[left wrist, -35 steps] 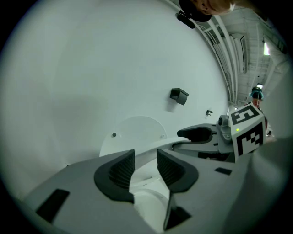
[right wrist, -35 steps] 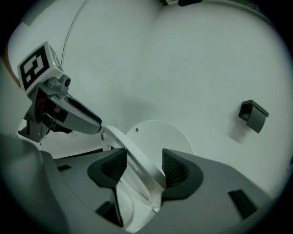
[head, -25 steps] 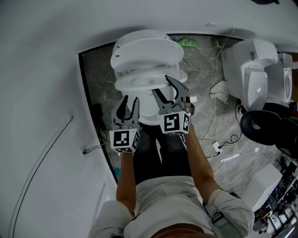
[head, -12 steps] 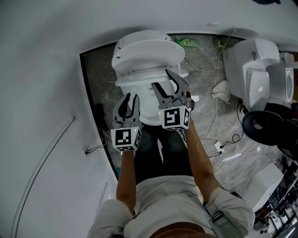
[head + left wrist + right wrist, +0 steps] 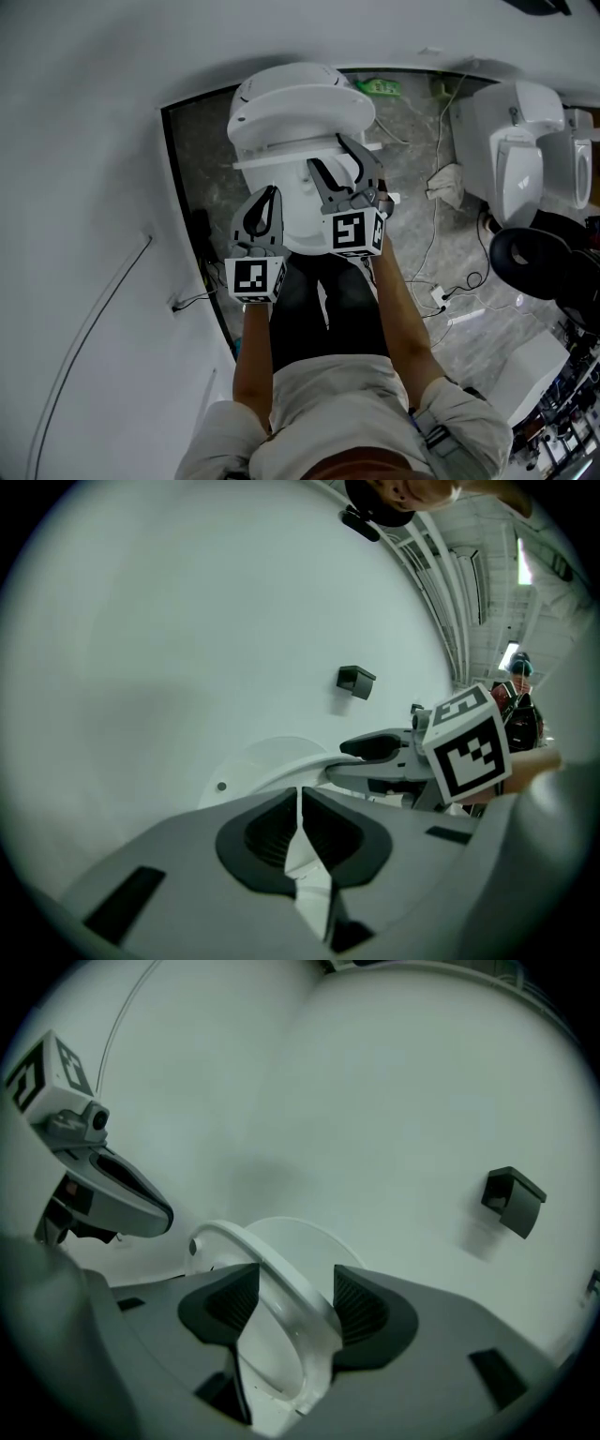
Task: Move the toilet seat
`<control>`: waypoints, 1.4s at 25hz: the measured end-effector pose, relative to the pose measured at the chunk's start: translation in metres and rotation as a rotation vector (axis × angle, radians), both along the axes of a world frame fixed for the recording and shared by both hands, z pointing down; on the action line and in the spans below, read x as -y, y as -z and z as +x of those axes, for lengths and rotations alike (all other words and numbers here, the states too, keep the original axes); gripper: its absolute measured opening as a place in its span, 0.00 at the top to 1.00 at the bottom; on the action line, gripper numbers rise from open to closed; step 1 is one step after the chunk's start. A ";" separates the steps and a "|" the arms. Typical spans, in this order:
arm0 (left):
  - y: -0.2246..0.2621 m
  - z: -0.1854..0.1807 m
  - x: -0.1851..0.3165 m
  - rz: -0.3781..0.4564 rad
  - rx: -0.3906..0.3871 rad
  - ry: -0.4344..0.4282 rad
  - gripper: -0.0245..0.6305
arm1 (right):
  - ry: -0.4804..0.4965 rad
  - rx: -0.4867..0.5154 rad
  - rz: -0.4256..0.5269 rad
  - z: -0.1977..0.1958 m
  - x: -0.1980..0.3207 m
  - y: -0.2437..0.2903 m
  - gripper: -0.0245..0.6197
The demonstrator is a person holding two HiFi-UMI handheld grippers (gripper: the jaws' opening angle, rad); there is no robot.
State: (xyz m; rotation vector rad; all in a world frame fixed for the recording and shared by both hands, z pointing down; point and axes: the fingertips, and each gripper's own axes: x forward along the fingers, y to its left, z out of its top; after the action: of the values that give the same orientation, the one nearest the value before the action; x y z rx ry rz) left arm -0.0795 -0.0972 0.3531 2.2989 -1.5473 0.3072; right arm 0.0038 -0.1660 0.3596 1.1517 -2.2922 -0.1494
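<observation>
As it tilts upward, the toilet seat (image 5: pixel 281 1269) looks glossy white.

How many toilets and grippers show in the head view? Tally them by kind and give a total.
Toilets: 3, front, right, far right partly cut off by the edge
Grippers: 2, left, right
Total: 5

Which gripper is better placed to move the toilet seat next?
Right. The right gripper has the toilet seat rim between its spread fingers; the left gripper has just closed on nothing.
</observation>
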 end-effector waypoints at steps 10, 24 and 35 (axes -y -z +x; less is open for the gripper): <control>-0.007 0.007 0.020 -0.010 -0.001 -0.033 0.91 | -0.014 0.009 0.004 0.001 0.026 -0.001 0.55; -0.005 -0.001 0.030 0.013 -0.012 -0.026 0.91 | -0.016 0.020 0.023 -0.010 0.034 0.000 0.55; -0.004 0.005 0.045 0.013 -0.018 -0.030 0.91 | -0.024 0.035 0.017 -0.006 0.058 0.000 0.55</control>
State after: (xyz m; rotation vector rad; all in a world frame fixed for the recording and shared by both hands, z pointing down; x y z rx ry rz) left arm -0.0744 -0.1425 0.3573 2.3302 -1.5114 0.2850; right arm -0.0026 -0.2243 0.3599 1.1987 -2.3107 -0.1412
